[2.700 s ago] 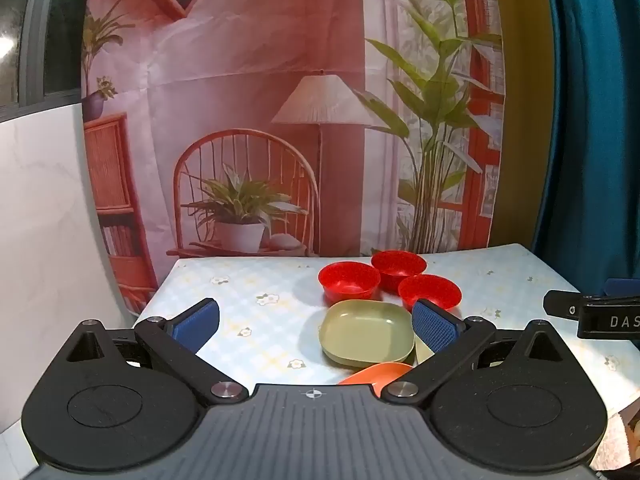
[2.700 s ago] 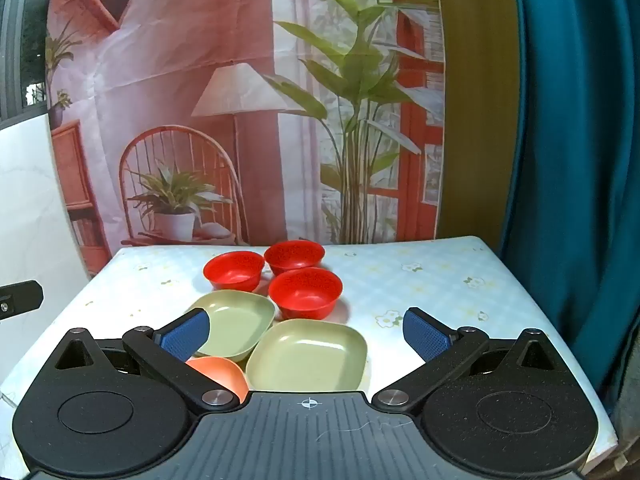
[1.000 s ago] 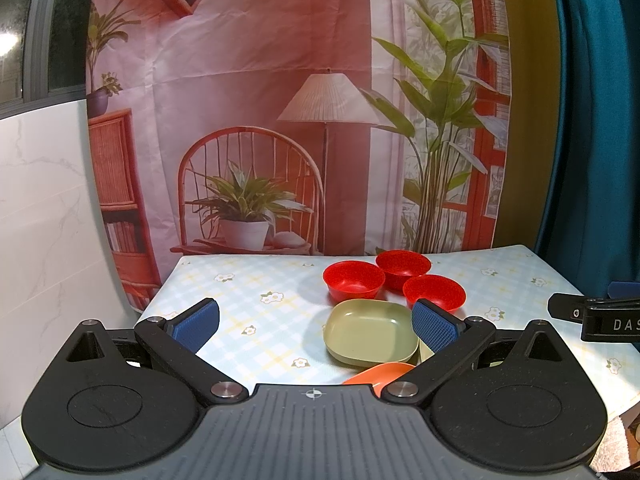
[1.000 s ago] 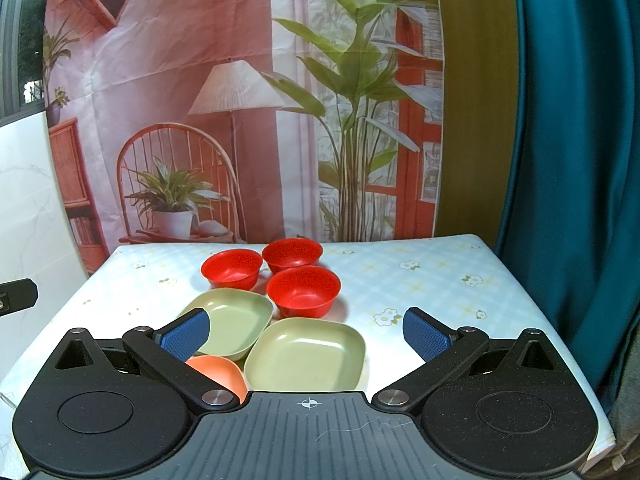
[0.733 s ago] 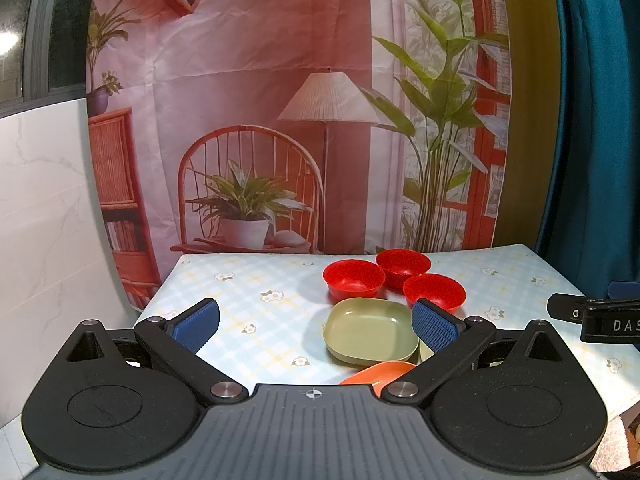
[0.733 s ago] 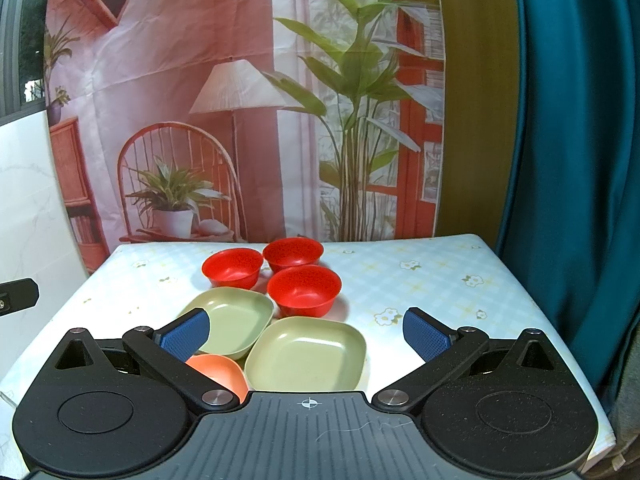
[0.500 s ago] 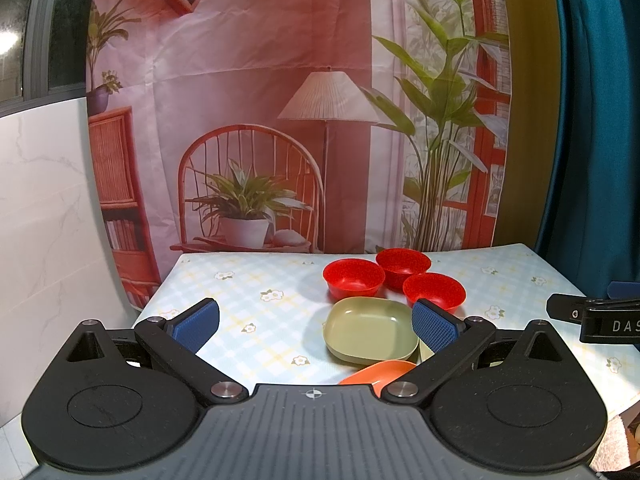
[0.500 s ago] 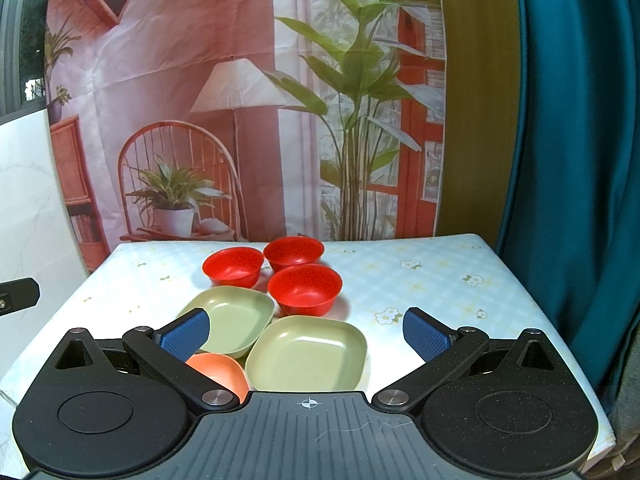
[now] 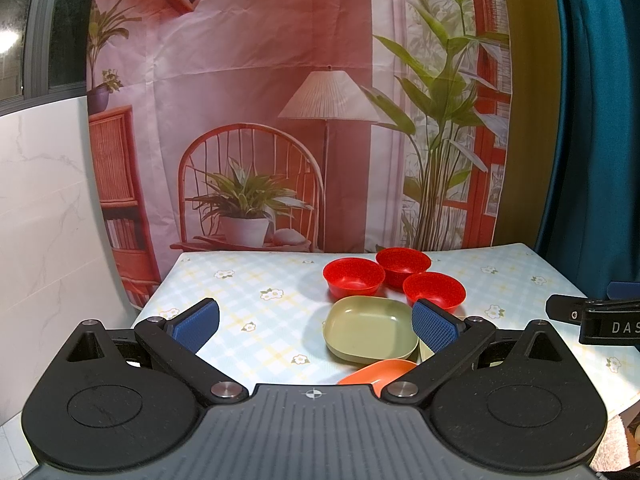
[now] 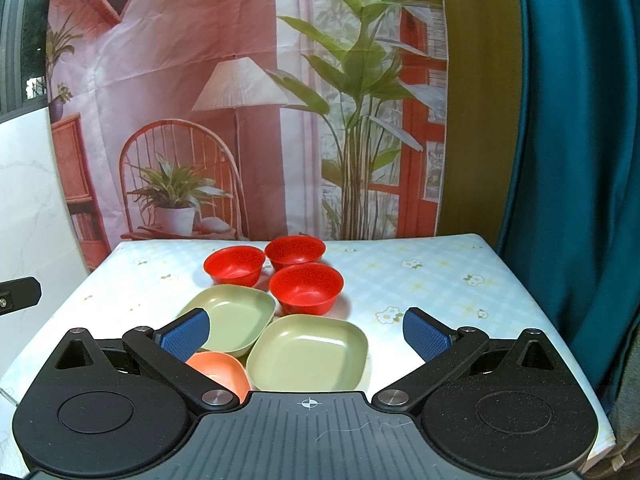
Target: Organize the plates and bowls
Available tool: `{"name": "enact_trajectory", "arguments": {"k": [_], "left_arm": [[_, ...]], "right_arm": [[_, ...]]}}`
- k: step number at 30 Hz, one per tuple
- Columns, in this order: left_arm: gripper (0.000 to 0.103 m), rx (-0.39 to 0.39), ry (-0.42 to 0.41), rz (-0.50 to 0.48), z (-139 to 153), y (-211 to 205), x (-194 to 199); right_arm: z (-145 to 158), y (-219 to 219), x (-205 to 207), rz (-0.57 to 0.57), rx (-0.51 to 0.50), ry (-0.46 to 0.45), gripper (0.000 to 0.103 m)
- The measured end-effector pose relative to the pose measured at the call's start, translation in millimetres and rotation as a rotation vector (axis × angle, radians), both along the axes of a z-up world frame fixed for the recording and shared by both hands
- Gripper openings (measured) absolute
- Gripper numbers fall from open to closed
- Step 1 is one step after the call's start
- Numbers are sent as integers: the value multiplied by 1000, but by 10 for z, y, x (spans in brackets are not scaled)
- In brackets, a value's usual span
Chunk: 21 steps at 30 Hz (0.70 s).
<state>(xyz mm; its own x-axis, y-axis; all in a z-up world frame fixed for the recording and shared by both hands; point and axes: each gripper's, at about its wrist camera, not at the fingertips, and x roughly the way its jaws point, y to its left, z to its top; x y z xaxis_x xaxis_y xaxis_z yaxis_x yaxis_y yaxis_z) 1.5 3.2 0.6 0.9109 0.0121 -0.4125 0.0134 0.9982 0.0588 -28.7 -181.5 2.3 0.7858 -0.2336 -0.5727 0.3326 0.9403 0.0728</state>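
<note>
Three red bowls (image 10: pixel 306 287) (image 9: pixel 354 277) stand close together at the table's middle. In front of them lie two green square plates (image 10: pixel 308 354) (image 9: pixel 370 332), and an orange plate (image 10: pixel 218 370) (image 9: pixel 380 372) lies nearest, partly hidden by the gripper bodies. My left gripper (image 9: pixel 316 322) is open and empty, above the table's near left. My right gripper (image 10: pixel 306 330) is open and empty, just above the nearer green plate. Neither touches anything.
The table (image 10: pixel 440 280) has a pale floral checked cloth. A printed backdrop (image 9: pixel 280 120) hangs behind it, a teal curtain (image 10: pixel 580 160) on the right, a white marble wall (image 9: pixel 40 220) on the left. The right gripper's body shows in the left wrist view (image 9: pixel 596 320).
Both grippers have shifted only slightly; the dishes have not moved and both grippers have stayed open.
</note>
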Motion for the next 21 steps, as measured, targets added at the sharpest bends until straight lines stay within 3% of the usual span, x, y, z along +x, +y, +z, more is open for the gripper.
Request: {"name": "enact_trajectory", "arguments": {"k": [14,21], "left_arm": [[103,-3,11,1,-47,5,17],[103,58,-12,-10,-63,-25,153]], "right_arm": [[0,-2,8,0,0,-1,103],[-75,-6,97,12,33,-38,103]]}}
